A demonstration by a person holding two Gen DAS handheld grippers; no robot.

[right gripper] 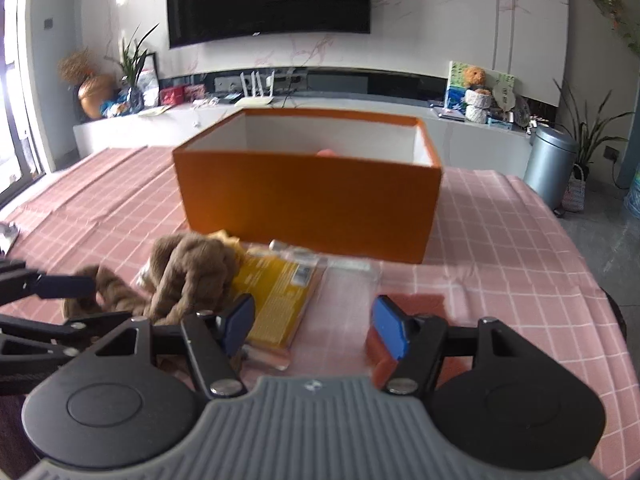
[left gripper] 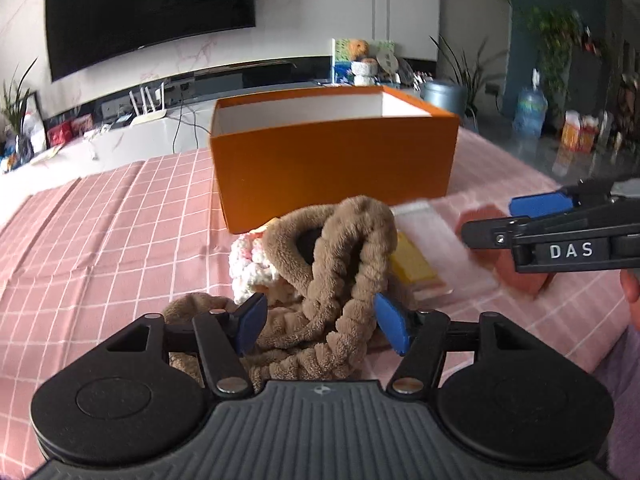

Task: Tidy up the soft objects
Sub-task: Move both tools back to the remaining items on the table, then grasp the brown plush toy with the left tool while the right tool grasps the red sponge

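Both grippers' fingers (left gripper: 253,322) spread apart over brown plush (left gripper: 320,280) on pink checked tablecloth (left gripper: 120,220).

In the left wrist view the box (left gripper: 334,160) stands on the tablecloth (left gripper: 100,232) at centre frame, and the plush scarf (left gripper: 340,280) is heaped just in front of it at lower centre, with a knitted piece (left gripper: 250,266) touching its left side. Right of the scarf lies a flat packet (left gripper: 414,266) partly under a clear sleeve (left gripper: 444,248), and a flat pad (left gripper: 516,276) lies further right. The television (left gripper: 148,12) hangs on the wall at upper left, behind the box.
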